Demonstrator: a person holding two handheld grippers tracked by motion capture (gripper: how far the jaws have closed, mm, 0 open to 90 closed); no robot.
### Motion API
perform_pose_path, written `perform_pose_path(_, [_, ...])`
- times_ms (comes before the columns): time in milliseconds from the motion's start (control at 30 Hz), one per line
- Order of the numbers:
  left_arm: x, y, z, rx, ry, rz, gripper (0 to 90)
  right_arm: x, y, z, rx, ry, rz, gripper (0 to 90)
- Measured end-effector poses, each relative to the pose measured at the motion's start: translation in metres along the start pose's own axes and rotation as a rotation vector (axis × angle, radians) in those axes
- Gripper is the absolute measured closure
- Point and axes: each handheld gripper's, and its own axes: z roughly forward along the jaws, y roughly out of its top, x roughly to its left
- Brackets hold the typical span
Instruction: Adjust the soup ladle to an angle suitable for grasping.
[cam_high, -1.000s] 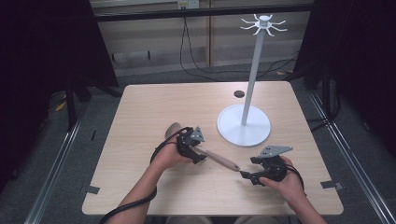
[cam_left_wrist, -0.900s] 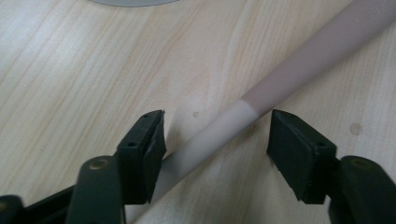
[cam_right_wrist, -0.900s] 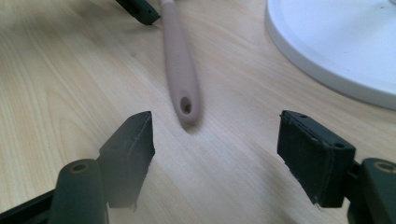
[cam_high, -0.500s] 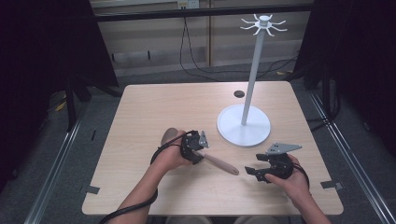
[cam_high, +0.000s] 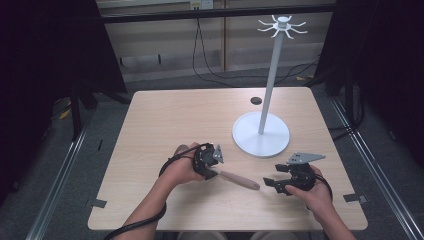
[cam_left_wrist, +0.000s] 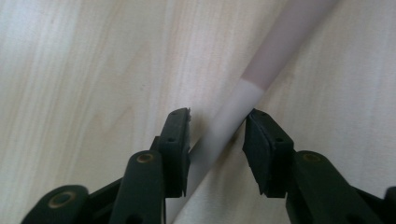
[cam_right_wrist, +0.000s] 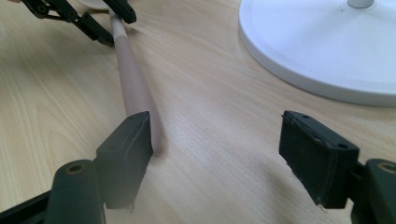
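A long utensil (cam_high: 239, 179) with a tan handle and a white shaft (cam_left_wrist: 219, 140) lies slanted near the table's front. My left gripper (cam_high: 216, 170) is shut on the white shaft, one jaw on each side, just below where the tan part begins. The right gripper (cam_high: 270, 183) stands open a little to the right of the handle's end. In the right gripper view the tan handle (cam_right_wrist: 133, 79) ends beside my right gripper's (cam_right_wrist: 215, 154) left jaw, with nothing between the jaws. The left gripper (cam_right_wrist: 105, 23) shows far off at the top left of that view.
A white stand with a round base (cam_high: 261, 136), a tall pole and hooks at its top rises at the table's right middle; its base (cam_right_wrist: 327, 51) lies just beyond my right gripper. A small dark disc (cam_high: 256, 100) sits behind it. The table (cam_high: 165, 120) is light wood.
The right gripper has drawn back a little to the right, away from the handle's end. The left gripper and the utensil have shifted slightly toward the front edge.
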Motion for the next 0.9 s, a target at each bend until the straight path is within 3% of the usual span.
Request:
perform_pose_path(33, [0.0,0.0,-0.001,0.015,-0.003,0.014,63.5,0.0,0.0,0.0,-0.001,0.0,0.001,25.6])
perform_pose_path(200, [0.0,-0.003,-0.004,0.031,-0.013,-0.013,72.2,-0.001,0.0,-0.001,-0.006,-0.003,0.007,25.5])
perform_pose_path(233, [0.001,-0.005,-0.005,0.029,-0.035,-0.029,78.8,-0.001,0.0,-0.002,-0.01,-0.003,0.011,25.5])
perform_pose_path(300, [0.004,-0.01,-0.007,0.027,-0.061,-0.116,79.1,-0.001,0.0,-0.002,-0.013,-0.002,0.008,25.4])
perform_pose_path(333, [0.004,-0.014,-0.006,0.003,-0.065,-0.131,79.2,-0.002,0.001,-0.002,-0.016,-0.002,0.007,25.4])
perform_pose_path(400, [0.004,-0.016,-0.008,0.01,-0.077,-0.122,79.2,-0.002,0.001,-0.002,-0.013,-0.002,0.011,25.3])
perform_pose_path(467, [0.003,-0.018,-0.009,-0.007,-0.082,-0.151,79.2,-0.002,0.001,-0.001,-0.011,-0.004,0.018,25.3])
perform_pose_path(500, [0.004,-0.019,-0.01,-0.02,-0.083,-0.162,79.2,-0.002,0.002,0.0,-0.016,0.002,0.014,25.1])
perform_pose_path(533, [0.006,-0.021,-0.015,-0.056,-0.073,-0.202,79.2,-0.001,0.002,0.0,-0.015,0.002,0.016,25.0])
perform_pose_path(667, [0.01,-0.024,-0.025,-0.111,-0.065,-0.249,79.2,0.001,0.004,0.001,-0.017,0.008,0.012,23.7])
perform_pose_path(767, [0.01,-0.024,-0.033,-0.186,-0.044,-0.305,79.2,0.004,0.006,0.003,-0.023,0.014,0.012,22.5])
perform_pose_path(867, [0.011,-0.022,-0.041,-0.242,-0.033,-0.327,79.2,0.008,0.01,0.004,-0.04,0.017,0.009,22.5])
perform_pose_path(900, [0.013,-0.022,-0.044,-0.254,-0.027,-0.314,79.2,0.011,0.014,0.005,-0.062,0.024,0.009,22.8])
